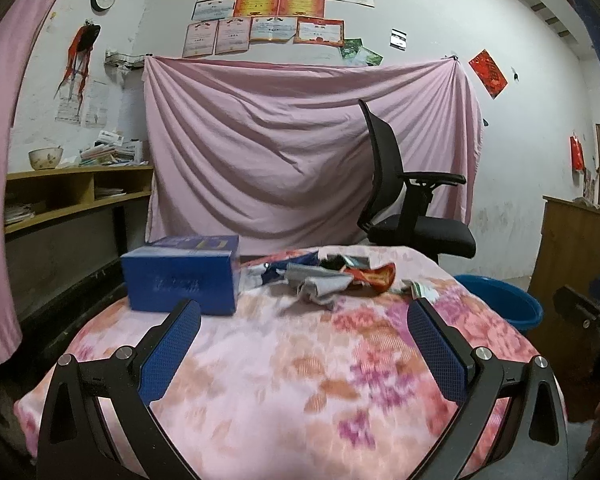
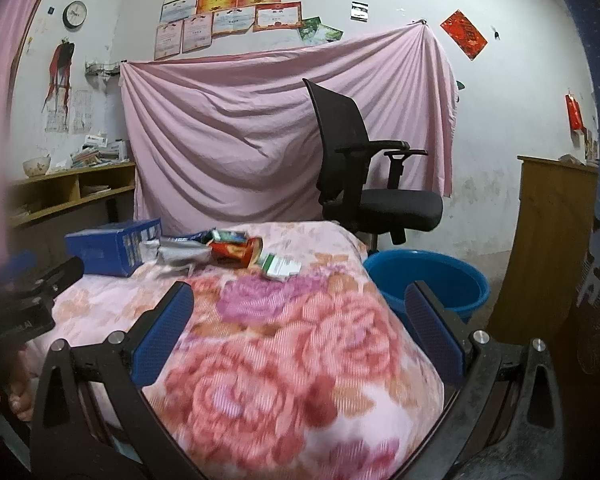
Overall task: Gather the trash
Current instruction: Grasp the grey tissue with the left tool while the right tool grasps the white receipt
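Left wrist view first: the left gripper (image 1: 304,320) hangs above the pink floral-print cloth (image 1: 284,376) that covers the table, its two blue-padded fingers (image 1: 170,350) spread wide with nothing between them. Far across the cloth sits the trash: a blue rectangular cardboard box (image 1: 182,276) on the far left, and just right of it a heap of crumpled wrappers, with a grey foil wrapper (image 1: 320,286) at the front and a red-and-gold crushed packet (image 1: 378,276) touching its right side. Off the table's right edge, lower down, a round blue plastic basin (image 1: 512,300) shows its rim. Behind stand a black mesh-backed office chair (image 1: 404,192) and a pink sheet hung on the wall (image 1: 260,140). Over to the right wrist view: the right gripper (image 2: 298,308) is open just as wide, blue pads (image 2: 164,336) apart and empty, poised over the near right part of the same flowered cloth (image 2: 284,360). The blue box (image 2: 112,246) lies far left, the grey foil wrapper (image 2: 180,254) beside it, the red packet (image 2: 238,250) next along, and a small green-and-white carton (image 2: 280,268) nearest on the right of the heap. The blue basin (image 2: 432,280) sits on the floor just beyond the table's right edge, with the right finger crossing in front of it. At the left edge, blurred, part of the other gripper's black body and a hand (image 2: 4,392) show.
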Demonstrator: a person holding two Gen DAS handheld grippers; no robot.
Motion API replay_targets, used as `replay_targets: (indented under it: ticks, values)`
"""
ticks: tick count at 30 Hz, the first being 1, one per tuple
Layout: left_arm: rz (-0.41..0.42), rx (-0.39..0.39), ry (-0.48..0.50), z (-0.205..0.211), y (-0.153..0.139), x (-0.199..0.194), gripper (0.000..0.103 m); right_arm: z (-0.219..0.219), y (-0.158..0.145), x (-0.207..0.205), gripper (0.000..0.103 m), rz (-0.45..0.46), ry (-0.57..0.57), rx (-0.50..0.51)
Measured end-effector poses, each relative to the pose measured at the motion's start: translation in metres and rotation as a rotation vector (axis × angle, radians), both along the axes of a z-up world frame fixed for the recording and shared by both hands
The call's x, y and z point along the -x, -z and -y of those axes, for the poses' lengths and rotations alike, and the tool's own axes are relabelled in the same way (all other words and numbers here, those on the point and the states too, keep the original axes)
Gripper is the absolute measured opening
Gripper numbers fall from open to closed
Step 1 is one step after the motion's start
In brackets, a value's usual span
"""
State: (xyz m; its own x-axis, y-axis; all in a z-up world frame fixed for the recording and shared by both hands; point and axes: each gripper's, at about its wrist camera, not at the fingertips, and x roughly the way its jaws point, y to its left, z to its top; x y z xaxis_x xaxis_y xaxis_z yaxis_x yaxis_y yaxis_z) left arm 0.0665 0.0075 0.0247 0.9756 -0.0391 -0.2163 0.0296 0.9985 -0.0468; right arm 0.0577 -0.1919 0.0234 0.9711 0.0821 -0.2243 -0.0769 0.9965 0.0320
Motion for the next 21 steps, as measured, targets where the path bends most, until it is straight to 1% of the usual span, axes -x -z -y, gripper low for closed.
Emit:
replay_targets:
  ticks: [9,13,16,19,21]
  values:
    - [0.012,-0.012,0.002,-0.01,-0.008,-0.058,0.101,0.005,-0.021,-0.057,0.103,0.037,0.006,-0.031]
    - [0.001,0.005,0.009,-0.015,-0.011,-0.084,0.101,0.007,-0.027,-0.09,0.103,0.004,0.009,-0.052]
    - [-0.043,-0.014,0.005,-0.015,-0.01,-0.107,0.101,0.006,-0.028,-0.122,0.103,-0.059,-0.001,-0.068]
    - [-0.097,-0.061,-0.014,-0.014,-0.002,-0.126,0.101,0.002,-0.025,-0.159,0.103,-0.169,-0.03,-0.065]
    - [-0.13,-0.071,-0.012,-0.014,0.002,-0.136,0.101,-0.001,-0.019,-0.184,0.103,-0.268,-0.053,-0.065]
